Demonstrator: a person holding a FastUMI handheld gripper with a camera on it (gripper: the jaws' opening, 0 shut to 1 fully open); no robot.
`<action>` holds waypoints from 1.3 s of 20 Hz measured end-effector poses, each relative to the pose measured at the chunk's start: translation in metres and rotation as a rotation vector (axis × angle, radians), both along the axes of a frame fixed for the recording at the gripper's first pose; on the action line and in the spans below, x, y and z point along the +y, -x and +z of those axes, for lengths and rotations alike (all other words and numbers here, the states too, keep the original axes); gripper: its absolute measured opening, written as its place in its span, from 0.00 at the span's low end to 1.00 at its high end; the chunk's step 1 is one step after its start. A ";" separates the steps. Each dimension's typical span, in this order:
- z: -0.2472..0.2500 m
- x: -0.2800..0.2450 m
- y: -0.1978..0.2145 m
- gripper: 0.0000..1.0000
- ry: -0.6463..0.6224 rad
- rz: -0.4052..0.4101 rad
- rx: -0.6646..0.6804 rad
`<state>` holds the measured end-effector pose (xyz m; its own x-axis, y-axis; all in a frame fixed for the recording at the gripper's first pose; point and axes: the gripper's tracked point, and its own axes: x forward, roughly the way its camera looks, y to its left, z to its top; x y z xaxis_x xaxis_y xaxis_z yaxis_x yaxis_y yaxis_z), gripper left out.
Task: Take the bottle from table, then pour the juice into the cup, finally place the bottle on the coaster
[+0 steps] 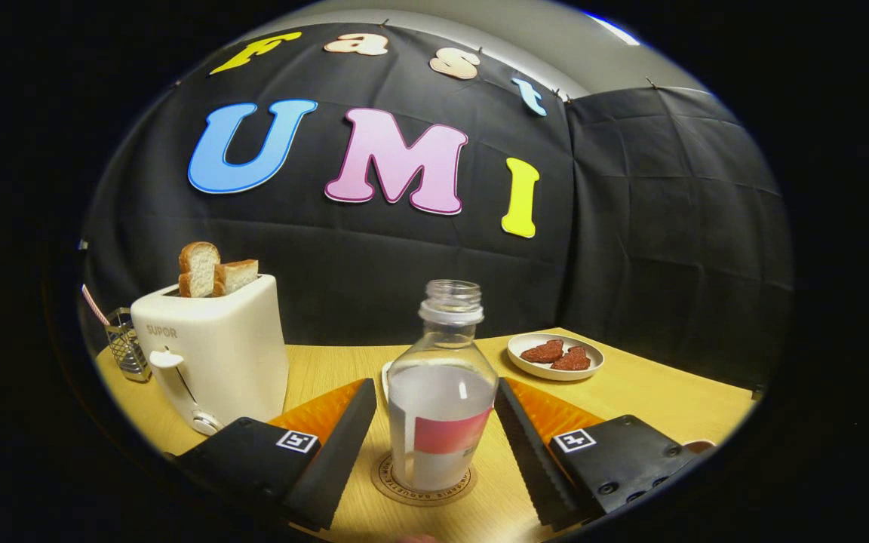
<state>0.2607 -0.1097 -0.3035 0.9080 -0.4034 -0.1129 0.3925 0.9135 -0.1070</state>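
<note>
The bottle (pixel 440 392) was seen upright on the round coaster (pixel 404 483), uncapped, with pale liquid up to roughly its shoulder and a pink-and-white label around its lower half. The hand-held gripper (pixel 434 445) was spread: its two fingers (pixel 344 441) were set either side of the bottle, with a visible gap at each side and no contact. A small white rim was glimpsed just behind the bottle; whether that was the cup could not be told. A white toaster (pixel 212 351) with two bread slices (pixel 216 270) was noted off to the left on the wooden tabletop (pixel 653 400), a wire holder (pixel 127 347) beside it. A white plate (pixel 555 356) with two reddish pieces was noted beyond the right finger.
</note>
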 end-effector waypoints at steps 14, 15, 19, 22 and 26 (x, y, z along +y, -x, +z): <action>0.085 0.033 0.112 0.96 0.035 0.069 -0.053; 0.096 0.037 0.122 0.97 0.034 0.081 -0.068; 0.125 0.059 0.159 0.97 0.009 0.138 -0.090; 0.142 0.072 0.189 0.97 0.005 0.193 -0.089; 0.178 0.085 0.214 0.97 0.012 0.272 -0.100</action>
<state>0.0468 -0.0245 -0.1251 0.9895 -0.1441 -0.0145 0.1422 0.9856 -0.0912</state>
